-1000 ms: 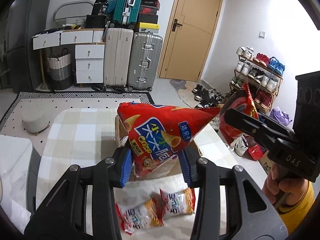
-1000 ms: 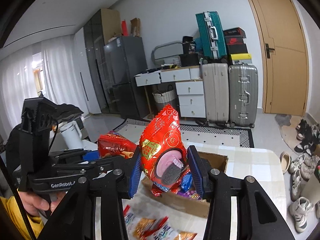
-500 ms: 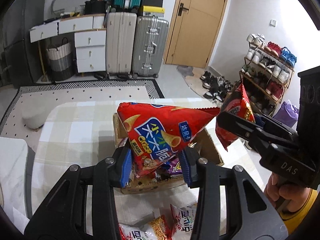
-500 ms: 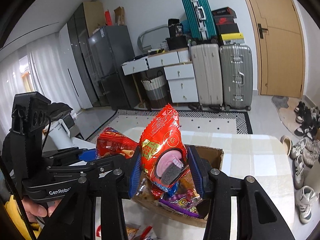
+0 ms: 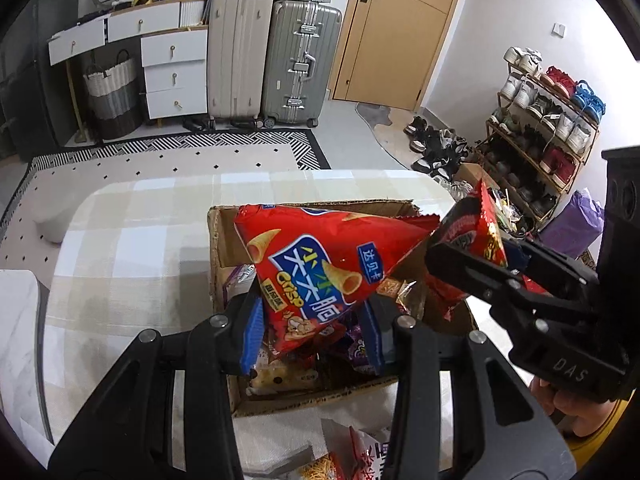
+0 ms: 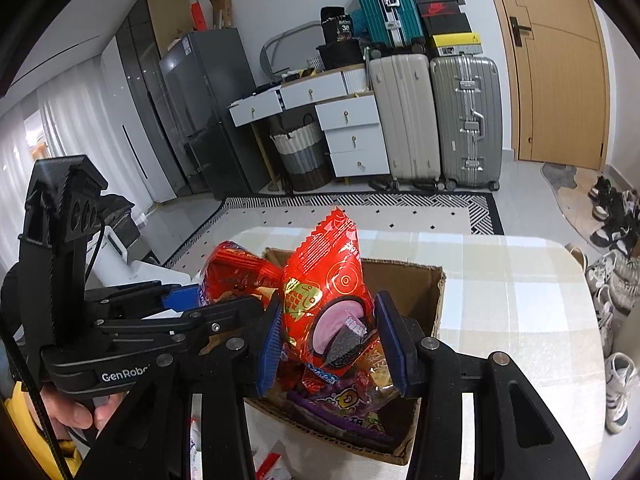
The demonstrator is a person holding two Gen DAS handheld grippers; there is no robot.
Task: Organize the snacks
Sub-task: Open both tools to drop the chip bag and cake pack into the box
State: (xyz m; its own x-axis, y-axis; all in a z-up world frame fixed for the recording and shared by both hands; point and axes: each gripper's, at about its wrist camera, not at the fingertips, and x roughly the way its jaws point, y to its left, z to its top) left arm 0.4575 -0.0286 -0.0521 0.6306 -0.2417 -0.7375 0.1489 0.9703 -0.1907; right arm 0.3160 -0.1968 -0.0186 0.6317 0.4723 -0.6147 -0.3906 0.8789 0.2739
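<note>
My left gripper [image 5: 312, 334] is shut on a red corn-cone crisp bag [image 5: 320, 272] and holds it over the open cardboard box [image 5: 224, 232], which holds several snack packets. My right gripper [image 6: 330, 342] is shut on a red cookie packet [image 6: 324, 292] above the same box [image 6: 432, 300]. The right gripper also shows in the left wrist view [image 5: 472, 256] at the box's right side, with its red packet [image 5: 480, 220]. The left gripper shows in the right wrist view [image 6: 180, 300] with the crisp bag [image 6: 236, 268].
The box stands on a checked tablecloth [image 5: 132, 240]. Loose noodle snack packets [image 5: 360, 456] lie on the cloth in front of the box. Suitcases [image 5: 272, 60], white drawers [image 5: 172, 72] and a shoe rack [image 5: 548, 120] stand beyond the table.
Both grippers have moved forward and down with their packets, from in front of the box to just over it. The loose packets have slid toward the bottom edge.
</note>
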